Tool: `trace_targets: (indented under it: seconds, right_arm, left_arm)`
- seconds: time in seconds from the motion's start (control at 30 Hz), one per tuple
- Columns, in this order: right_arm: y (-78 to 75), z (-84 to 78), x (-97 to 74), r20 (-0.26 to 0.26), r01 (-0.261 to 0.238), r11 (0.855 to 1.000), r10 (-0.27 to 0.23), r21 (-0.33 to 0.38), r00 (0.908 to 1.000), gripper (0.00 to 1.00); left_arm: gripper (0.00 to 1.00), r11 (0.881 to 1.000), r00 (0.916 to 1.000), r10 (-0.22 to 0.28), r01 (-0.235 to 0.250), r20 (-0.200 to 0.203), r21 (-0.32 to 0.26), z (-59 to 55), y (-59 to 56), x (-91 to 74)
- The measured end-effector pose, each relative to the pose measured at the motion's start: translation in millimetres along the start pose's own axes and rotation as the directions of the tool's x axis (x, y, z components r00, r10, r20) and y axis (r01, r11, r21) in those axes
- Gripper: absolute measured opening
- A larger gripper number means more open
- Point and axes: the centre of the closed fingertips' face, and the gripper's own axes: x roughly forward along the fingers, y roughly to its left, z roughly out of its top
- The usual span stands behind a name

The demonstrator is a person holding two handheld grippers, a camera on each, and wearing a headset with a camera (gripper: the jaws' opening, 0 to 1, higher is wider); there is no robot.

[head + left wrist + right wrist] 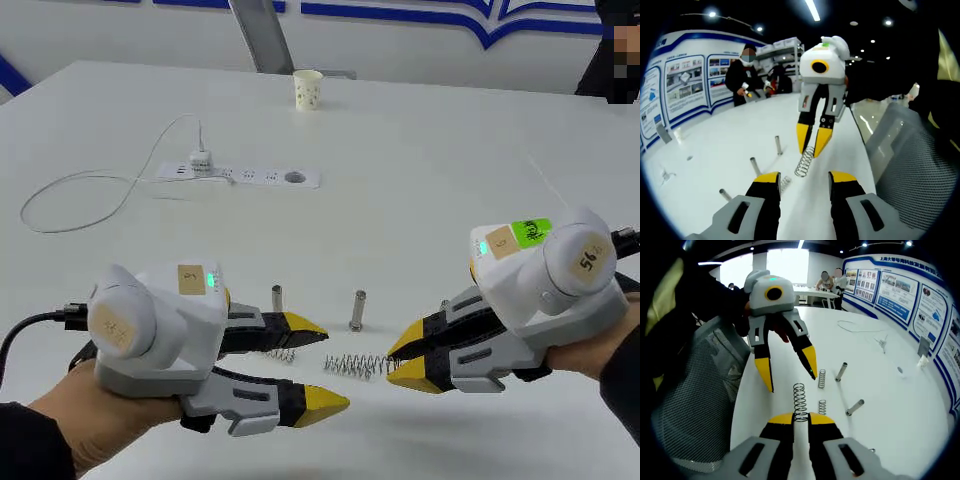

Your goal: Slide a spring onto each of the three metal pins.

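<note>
The right gripper (392, 364), a white plastic shell with black jaws and yellow tips, has its jaws pinched on the right end of the long spring (358, 365). This thin wire coil lies flat on the smooth white table (420, 180) and runs left from the tips. In the right gripper view the coil's end sits between the two closed tips.

The left gripper (330, 365) is built the same way and its jaws stand wide apart, gripping nothing. Its tips are near the long spring's free left end.

A short spring (283, 353) lies on the table just beside the left gripper's far jaw. A second short spring (822, 406) lies just beside the long one.

Three short, plain metal cylinders stand upright in a row just beyond the grippers: the left pin (277, 297), the middle pin (357, 310) with a wider foot, and the right pin (445, 304), mostly hidden behind the right gripper. None carries a spring.

Far back lie a white power strip (240, 176) with a looping cable (90, 195), and a paper cup (308, 89).
</note>
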Motion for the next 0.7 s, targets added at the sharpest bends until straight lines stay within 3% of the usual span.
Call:
trace_targets:
  seconds: [0.7]
  right_arm:
    - [14.7,7.6,1.5,-0.023,-0.050,0.997,0.049,-0.053,0.9985,0.11]
  left_arm:
    - [0.14,0.997,0.9993,-0.035,0.036,-0.015,0.067,-2.1,-9.2,3.9]
